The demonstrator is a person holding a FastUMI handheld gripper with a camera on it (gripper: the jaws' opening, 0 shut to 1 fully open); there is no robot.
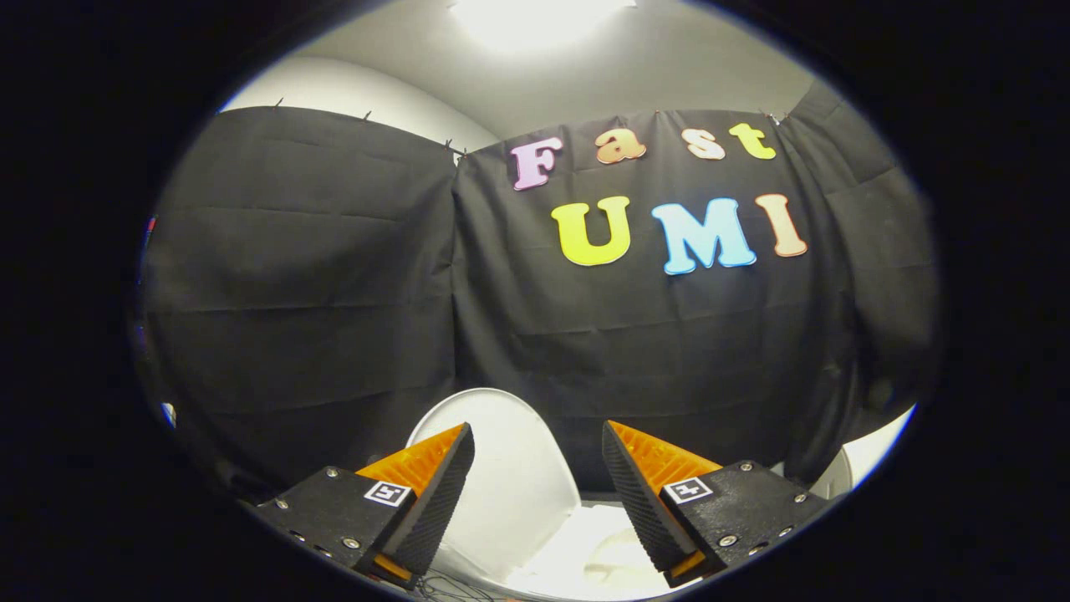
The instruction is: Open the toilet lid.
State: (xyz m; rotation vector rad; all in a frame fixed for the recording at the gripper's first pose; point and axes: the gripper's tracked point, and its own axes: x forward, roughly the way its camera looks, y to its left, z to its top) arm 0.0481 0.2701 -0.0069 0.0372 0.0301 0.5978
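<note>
- In a booth hung with black cloth, the gripper view looked forward along the gripper, whose two fingers stood wide apart and held nothing.
- Between and just beyond the fingers rose the toilet lid, a white rounded panel that stood raised, apparently near upright, its top edge against the cloth behind it.
- Below the lid, between the fingers and nearer the right one, a pale, brightly lit surface showed, probably the seat or bowl; glare made it too washed out to tell which.
- A second white curved shape sat beyond the right finger at the foot of the cloth; what it was could not be told.
- A ceiling light glared above the cloth wall.
- Judged from this, the lid appeared already lifted, and the work looked close to done or done.
- If the lid needed any further push, doing it well would mean pressing one finger flat against the lid's face, easing it gently until it leaned back securely, then drawing away straight so that it was not dragged forward again.
</note>
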